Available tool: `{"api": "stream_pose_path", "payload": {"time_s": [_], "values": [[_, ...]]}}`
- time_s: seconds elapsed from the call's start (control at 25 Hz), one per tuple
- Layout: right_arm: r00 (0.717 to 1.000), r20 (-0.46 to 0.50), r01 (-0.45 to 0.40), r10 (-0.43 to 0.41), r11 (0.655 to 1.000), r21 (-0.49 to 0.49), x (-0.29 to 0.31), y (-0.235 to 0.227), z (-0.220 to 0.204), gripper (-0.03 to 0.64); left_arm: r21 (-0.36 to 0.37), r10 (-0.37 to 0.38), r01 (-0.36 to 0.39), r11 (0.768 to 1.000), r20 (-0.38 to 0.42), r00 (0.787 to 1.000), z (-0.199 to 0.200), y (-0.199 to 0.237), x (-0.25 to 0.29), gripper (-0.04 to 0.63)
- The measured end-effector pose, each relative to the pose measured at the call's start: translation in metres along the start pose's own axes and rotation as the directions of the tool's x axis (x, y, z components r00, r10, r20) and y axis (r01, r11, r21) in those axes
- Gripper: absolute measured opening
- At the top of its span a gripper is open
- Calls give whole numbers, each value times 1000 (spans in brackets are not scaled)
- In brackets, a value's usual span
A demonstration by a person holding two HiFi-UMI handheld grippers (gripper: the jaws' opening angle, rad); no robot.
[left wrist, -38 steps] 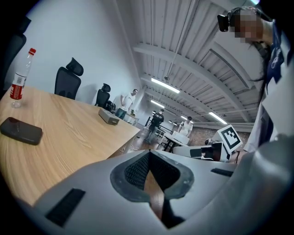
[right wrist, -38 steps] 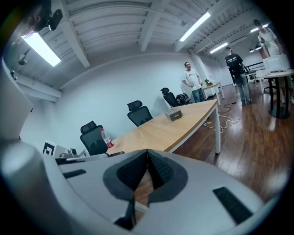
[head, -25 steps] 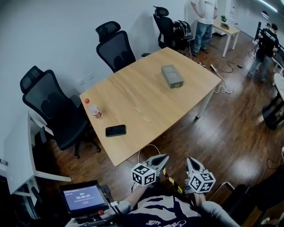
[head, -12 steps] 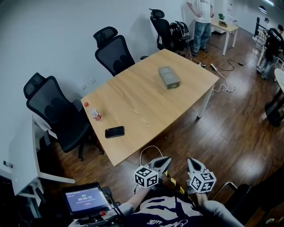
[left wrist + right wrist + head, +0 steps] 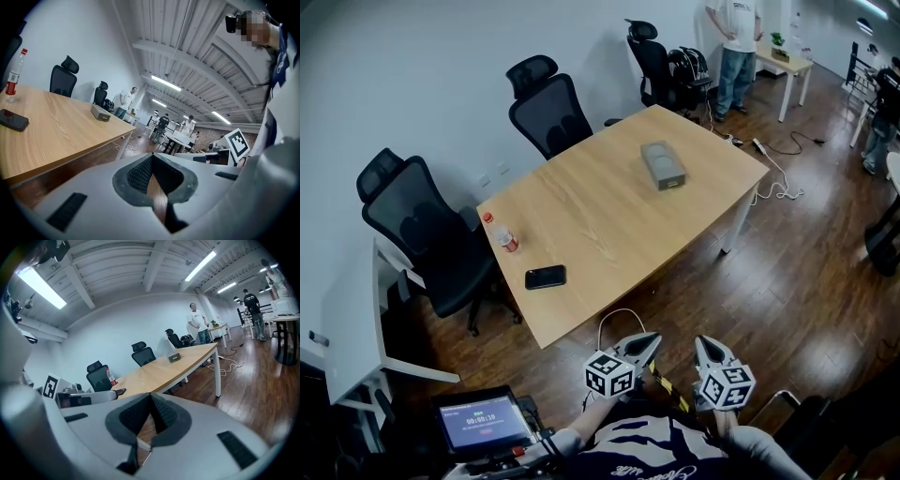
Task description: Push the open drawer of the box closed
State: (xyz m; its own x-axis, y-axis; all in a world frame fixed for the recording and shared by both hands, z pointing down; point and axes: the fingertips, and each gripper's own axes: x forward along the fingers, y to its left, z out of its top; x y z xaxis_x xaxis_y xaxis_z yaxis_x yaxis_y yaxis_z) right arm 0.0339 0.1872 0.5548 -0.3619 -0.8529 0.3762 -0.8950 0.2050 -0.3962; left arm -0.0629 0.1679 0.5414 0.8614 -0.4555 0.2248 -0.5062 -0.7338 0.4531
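Note:
A small grey box [image 5: 663,163] with its drawer slightly out at the near end lies on the far right part of the wooden table [image 5: 609,225]. It also shows far off as the box [image 5: 101,112] in the left gripper view and the box [image 5: 174,356] in the right gripper view. My left gripper [image 5: 649,341] and right gripper [image 5: 703,344] are held close to my body, well short of the table's near edge. Both are shut with nothing between the jaws, the tips meeting at left gripper [image 5: 152,155] and right gripper [image 5: 149,394].
On the table's left end stand a bottle [image 5: 500,232] with a red cap and a black phone [image 5: 545,277]. Black office chairs [image 5: 427,234] line the far side. A screen device [image 5: 482,418] sits by my left. People [image 5: 734,37] stand beyond the table; cables [image 5: 773,187] lie on the floor.
The view has shifted slightly; the table and box sit a little lower and further right in the head view. Both grippers stay shut in the same place near my body.

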Motion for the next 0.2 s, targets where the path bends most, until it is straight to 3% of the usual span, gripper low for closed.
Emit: {"api": "stream_pose_path", "payload": {"time_s": [0.2], "values": [[1000, 2, -8, 8, 1000, -4, 2, -1, -1, -2, 4, 6, -6, 1000, 5, 1000, 1, 3, 1, 0]]}}
